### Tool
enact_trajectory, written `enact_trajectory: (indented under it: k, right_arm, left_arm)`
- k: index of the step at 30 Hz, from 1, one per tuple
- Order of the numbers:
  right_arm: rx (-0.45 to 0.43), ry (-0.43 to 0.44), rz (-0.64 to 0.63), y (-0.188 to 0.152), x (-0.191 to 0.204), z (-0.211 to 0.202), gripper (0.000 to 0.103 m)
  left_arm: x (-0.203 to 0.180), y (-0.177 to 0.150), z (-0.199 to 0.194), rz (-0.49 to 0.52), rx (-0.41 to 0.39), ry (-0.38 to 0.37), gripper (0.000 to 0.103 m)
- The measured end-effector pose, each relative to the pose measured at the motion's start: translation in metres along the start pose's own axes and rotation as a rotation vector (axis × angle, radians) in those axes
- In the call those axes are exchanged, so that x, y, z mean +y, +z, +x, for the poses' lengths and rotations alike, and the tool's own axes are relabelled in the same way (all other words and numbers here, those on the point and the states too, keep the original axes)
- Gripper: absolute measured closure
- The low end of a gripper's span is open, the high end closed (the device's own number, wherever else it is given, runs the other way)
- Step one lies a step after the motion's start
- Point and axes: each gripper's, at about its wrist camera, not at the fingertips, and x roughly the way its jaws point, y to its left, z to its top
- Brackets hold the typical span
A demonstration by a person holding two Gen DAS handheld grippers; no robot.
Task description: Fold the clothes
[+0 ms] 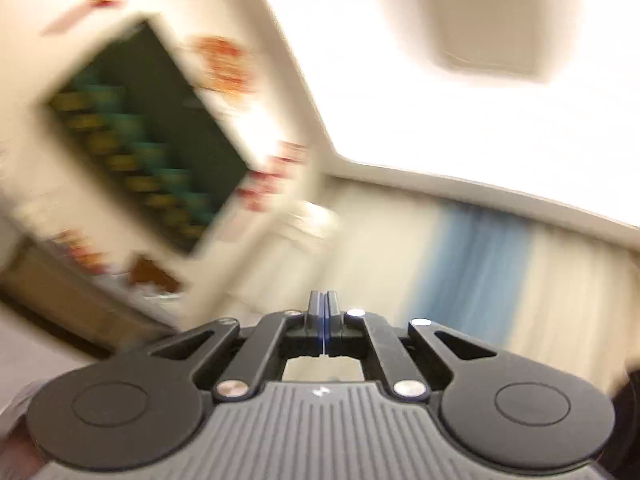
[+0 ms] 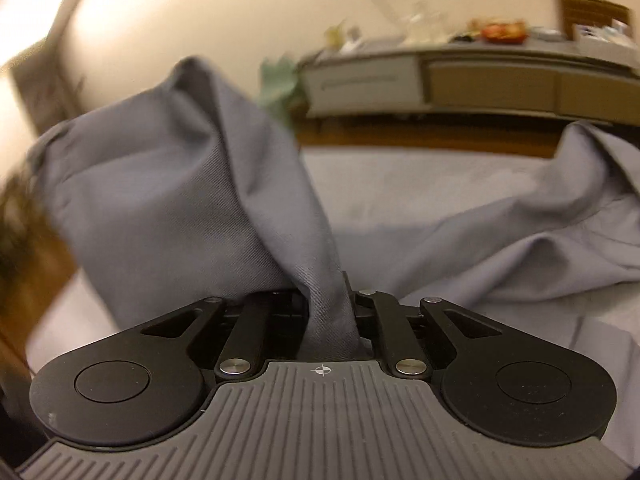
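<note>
Left claw (image 1: 323,304) is clenched w/ nothing in it: the two blue-edged pads meet face to face, only a thin seam between them. It points up and away from the work, toward a blurred cream wall w/ a dark green board (image 1: 148,136) hung on it, red-orange paper decorations (image 1: 224,64) around the board, a bright ceiling, and pale curtains w/ a blue panel (image 1: 476,268) to the right. The whole left view is smeared, so finer detail can't be read. Right claw (image 2: 332,304) is grasping the grey garment (image 2: 180,200): a bunched fold of twill cloth runs down between the fingers and hides the tips, w/ the black linkage drawn in tight on both sides. From the grip the cloth rises to the left as a tall, puffed fold held up off the surface, and the rest of the garment trails away to the right, rumpled, lying on a grey-covered surface (image 2: 400,176); can't tell if that's a bed or a counter. Behind it, across a strip of wood floor, a low sideboard (image 2: 460,80) stands along the wall w/ cluttered bits on top, incl. something red (image 2: 502,32), too blurred to name. A pale green item (image 2: 280,80) shows just past the top of the raised fold.
</note>
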Motion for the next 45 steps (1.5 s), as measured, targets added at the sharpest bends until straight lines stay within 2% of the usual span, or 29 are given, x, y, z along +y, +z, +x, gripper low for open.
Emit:
enact_trajectory:
  k: [1,2,3,4,7,8,11,13,14,16,17,19,21,22,24,26,27,29,31,33,35,36,37,38,39,40,42,43,45]
  right_arm:
    - [0.006,-0.017,-0.047,-0.005,0.009,0.002,0.092]
    - [0.007,-0.035,-0.084,-0.009,0.017,0.003,0.092]
    - [0.000,-0.055,-0.105,-0.010,0.023,0.004,0.092]
    - [-0.007,-0.067,-0.114,-0.010,0.027,0.004,0.092]
    - [-0.031,-0.023,0.004,0.001,0.016,-0.001,0.094]
    - [-0.036,0.017,0.080,0.003,0.008,-0.005,0.094]
    - [-0.037,0.169,0.356,0.006,-0.026,-0.013,0.094]
    - [-0.037,0.234,0.482,0.009,-0.044,-0.012,0.094]
    - [-0.040,0.238,0.493,0.008,-0.048,-0.011,0.094]
    - [-0.042,0.244,0.512,0.006,-0.055,-0.010,0.094]
    - [-0.040,0.240,0.515,0.003,-0.059,-0.008,0.094]
    - [-0.033,0.233,0.521,-0.004,-0.064,-0.006,0.094]
    - [-0.022,0.208,0.502,-0.011,-0.067,-0.003,0.094]
    - [-0.017,0.195,0.492,-0.014,-0.069,-0.001,0.094]
    - [-0.007,0.172,0.479,-0.018,-0.073,0.004,0.094]
    - [-0.004,0.173,0.505,-0.019,-0.082,0.010,0.094]
    - [-0.003,0.176,0.525,-0.019,-0.087,0.013,0.094]
    - [0.007,0.174,0.538,-0.019,-0.093,0.021,0.094]
    - [0.017,0.164,0.532,-0.019,-0.098,0.027,0.094]
    - [0.016,0.133,0.495,-0.019,-0.099,0.028,0.093]
    - [-0.016,0.120,0.392,-0.018,-0.090,0.020,0.082]
    - [-0.037,0.121,0.331,-0.017,-0.083,0.015,0.062]
    - [-0.057,0.151,0.266,-0.016,-0.073,0.008,0.049]
    - [-0.077,0.224,0.193,-0.015,-0.057,-0.002,0.043]
    - [-0.091,0.274,0.113,-0.015,-0.040,-0.013,0.032]
    - [-0.094,0.266,0.021,-0.019,-0.023,-0.024,0.021]
    - [-0.094,0.178,-0.157,-0.035,-0.001,-0.043,0.014]
    - [-0.083,0.124,-0.221,-0.046,0.001,-0.049,0.014]
    - [-0.042,0.027,-0.247,-0.071,-0.015,-0.060,0.013]
  left_arm:
    - [0.003,-0.007,-0.003,-0.014,0.043,0.104,0.071]
    - [0.004,-0.017,-0.002,-0.016,0.103,0.175,0.060]
    - [-0.001,-0.031,0.007,0.003,0.166,0.204,0.040]
    - [-0.006,-0.046,0.016,0.024,0.229,0.228,0.032]
    - [-0.023,-0.089,0.043,0.090,0.419,0.298,0.025]
    - [-0.035,-0.104,0.055,0.152,0.482,0.304,0.025]
    - [-0.072,-0.137,0.076,0.318,0.622,0.169,0.025]
    - [-0.085,-0.152,0.087,0.425,0.631,0.162,0.023]
    - [-0.078,-0.154,0.092,0.454,0.624,0.203,0.023]
    - [-0.047,-0.153,0.107,0.406,0.616,0.330,0.023]
    - [-0.029,-0.149,0.115,0.337,0.605,0.384,0.024]
    - [-0.001,-0.136,0.129,0.196,0.588,0.398,0.024]
    - [0.010,-0.123,0.137,0.106,0.519,0.355,0.026]
    - [0.012,-0.114,0.142,0.068,0.466,0.309,0.026]
    - [0.005,-0.095,0.140,0.032,0.344,0.168,0.025]
    - [-0.006,-0.096,0.151,0.097,0.299,0.094,0.019]
    - [-0.010,-0.108,0.162,0.134,0.320,0.093,0.018]
    - [-0.017,-0.132,0.181,0.178,0.409,0.087,0.028]
    - [-0.024,-0.156,0.199,0.219,0.501,0.080,0.097]
    - [-0.020,-0.139,0.197,0.195,0.499,0.047,0.097]
    - [-0.031,-0.080,0.181,0.172,0.335,-0.008,0.098]
    - [-0.038,-0.053,0.165,0.162,0.267,-0.016,0.098]
    - [-0.044,-0.027,0.150,0.151,0.204,-0.020,0.097]
    - [-0.047,-0.006,0.128,0.156,0.184,-0.008,0.097]
    - [-0.043,-0.006,0.116,0.148,0.249,0.055,0.096]
    - [-0.037,-0.010,0.105,0.138,0.327,0.127,0.095]
    - [-0.026,-0.018,0.084,0.117,0.480,0.270,0.095]
    - [-0.020,-0.022,0.074,0.106,0.557,0.342,0.095]
    - [-0.014,-0.051,0.055,0.073,0.622,0.414,0.094]
